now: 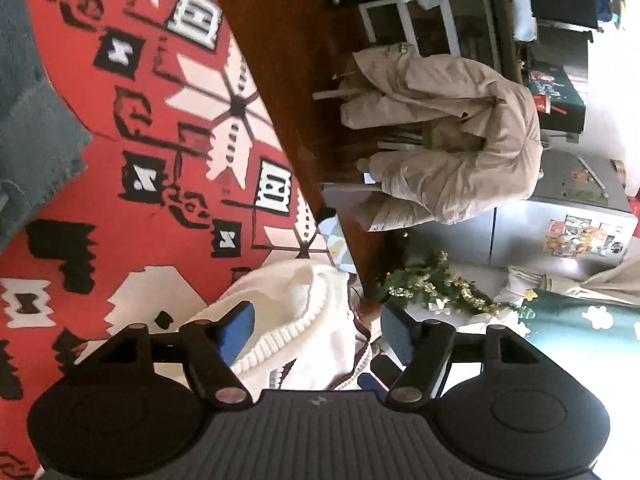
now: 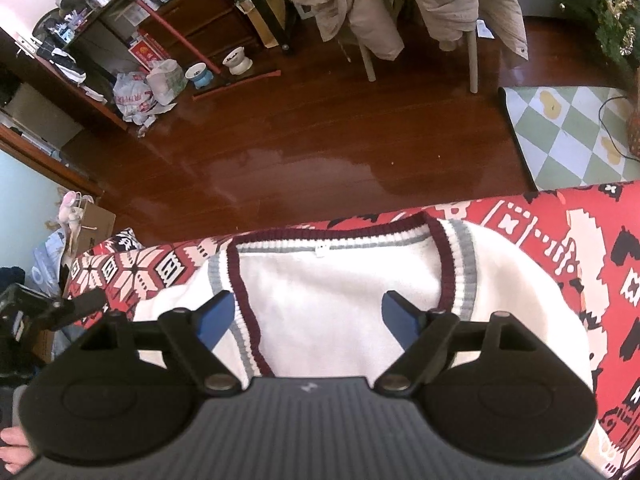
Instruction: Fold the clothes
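A white knit V-neck sweater [image 2: 340, 288] with maroon and grey trim lies on a red patterned cover [image 2: 600, 260], collar towards the cover's far edge. My right gripper [image 2: 308, 300] hovers open over the sweater's chest, with one blue pad [image 2: 218, 314] by the left side of the neckline. In the left wrist view a bunched, ribbed part of the sweater [image 1: 288, 280] lies between the wide-apart fingers of my left gripper [image 1: 316, 316], which is open. A blue-grey garment [image 1: 28, 128] rests on the red cover [image 1: 140, 120] at the far left.
Beyond the cover's edge is a dark wooden floor [image 2: 320, 140]. A beige coat [image 1: 448, 128] hangs over a chair. A checked mat [image 2: 568, 132], pet bowls [image 2: 238, 60], cluttered shelves [image 2: 100, 20] and tinsel greenery [image 1: 432, 284] stand around. A hand [image 2: 12, 448] shows at bottom left.
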A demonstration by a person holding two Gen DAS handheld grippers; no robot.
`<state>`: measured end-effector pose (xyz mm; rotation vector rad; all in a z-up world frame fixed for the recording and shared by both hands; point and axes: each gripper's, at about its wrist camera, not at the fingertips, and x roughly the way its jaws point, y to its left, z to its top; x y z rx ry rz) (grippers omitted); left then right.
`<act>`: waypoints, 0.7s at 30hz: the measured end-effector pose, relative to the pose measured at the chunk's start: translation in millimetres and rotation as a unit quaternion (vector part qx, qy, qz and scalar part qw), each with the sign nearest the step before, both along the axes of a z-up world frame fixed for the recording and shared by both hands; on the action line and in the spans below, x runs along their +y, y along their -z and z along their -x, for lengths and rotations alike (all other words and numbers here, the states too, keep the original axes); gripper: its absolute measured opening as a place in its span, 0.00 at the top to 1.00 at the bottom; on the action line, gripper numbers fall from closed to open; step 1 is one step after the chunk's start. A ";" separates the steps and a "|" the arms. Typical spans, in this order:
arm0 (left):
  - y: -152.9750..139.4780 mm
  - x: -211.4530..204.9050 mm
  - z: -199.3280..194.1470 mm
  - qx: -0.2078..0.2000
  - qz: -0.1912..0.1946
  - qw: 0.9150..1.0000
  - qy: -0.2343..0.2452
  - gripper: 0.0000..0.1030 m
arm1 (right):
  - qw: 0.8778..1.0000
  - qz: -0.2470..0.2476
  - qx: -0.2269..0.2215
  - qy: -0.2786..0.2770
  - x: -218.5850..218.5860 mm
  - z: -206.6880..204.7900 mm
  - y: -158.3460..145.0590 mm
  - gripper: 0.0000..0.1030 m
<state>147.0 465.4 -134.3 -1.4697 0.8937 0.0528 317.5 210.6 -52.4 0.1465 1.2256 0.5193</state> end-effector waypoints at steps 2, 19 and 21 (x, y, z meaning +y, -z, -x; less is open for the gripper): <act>6.3 -3.1 -8.5 -0.008 0.025 1.000 0.010 0.33 | 1.000 0.002 0.001 0.000 0.3 1.4 0.9 0.18; -12.5 15.2 -59.6 -0.029 -0.128 0.989 0.068 0.40 | 1.000 -0.004 0.001 -0.010 8.9 0.4 0.2 0.16; -10.6 18.3 -60.9 -0.025 -0.136 0.987 0.083 0.40 | 1.000 -0.009 -0.004 -0.019 14.7 0.5 -0.5 0.16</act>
